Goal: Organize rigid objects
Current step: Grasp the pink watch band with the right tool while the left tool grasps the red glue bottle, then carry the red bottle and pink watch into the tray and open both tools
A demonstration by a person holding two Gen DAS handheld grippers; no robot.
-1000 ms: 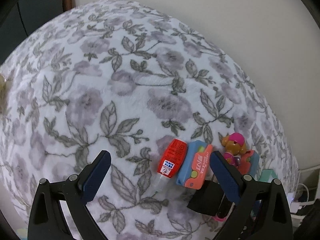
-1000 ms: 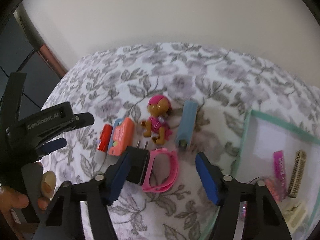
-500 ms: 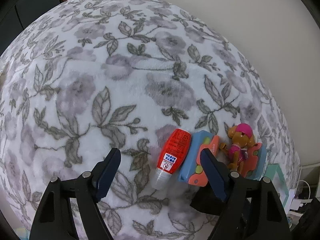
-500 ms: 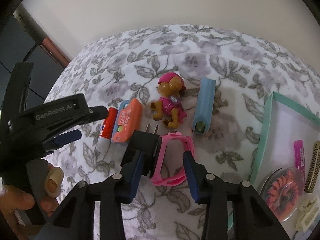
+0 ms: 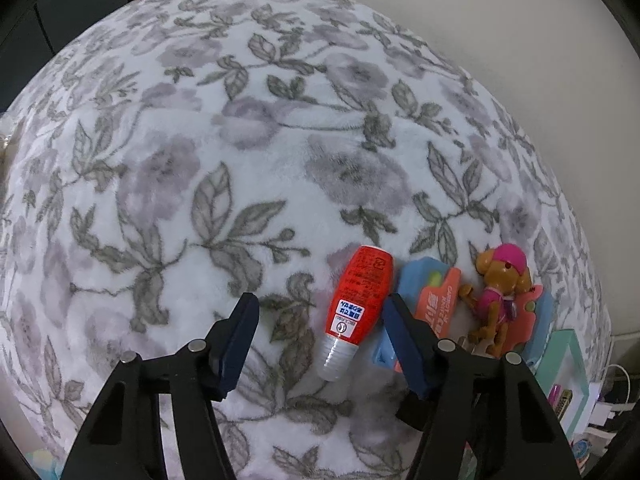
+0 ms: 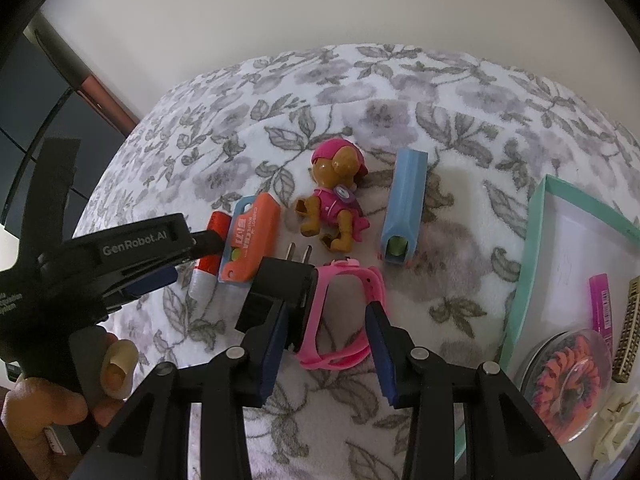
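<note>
Change since earlier frames: both tools have narrowed and come lower; I now have my right gripper (image 6: 326,334) straddling the pink watch band (image 6: 340,316) and my left gripper (image 5: 320,334) lined up on the red glue bottle (image 5: 356,306).
Right tool, lower centre of right view: fingers partly open, gripping nothing; the band's loop lies between them, with the black plug adapter (image 6: 286,292) touching the band's left edge and crowding the left finger.
Left tool, lower centre of left view: fingers partly open, empty; the bottle lies nearer the right finger, clear cap toward me.
Step in hand (my judgement): closing on the band to carry it to the teal tray (image 6: 536,236) at the right edge.
How to do it well: I should shift right first so the left finger drops between adapter and band, then close across the band's narrow sides, pressing lightly into the plush floral blanket (image 6: 440,120).
Risk: pinching adapter and band together; the band is springy and may twist out.
Middle row: orange and blue card pack (image 6: 250,240) touches the bottle; toy dog (image 6: 336,208) and blue case (image 6: 404,208) lie beyond.
Far right: tray already holds small items.
</note>
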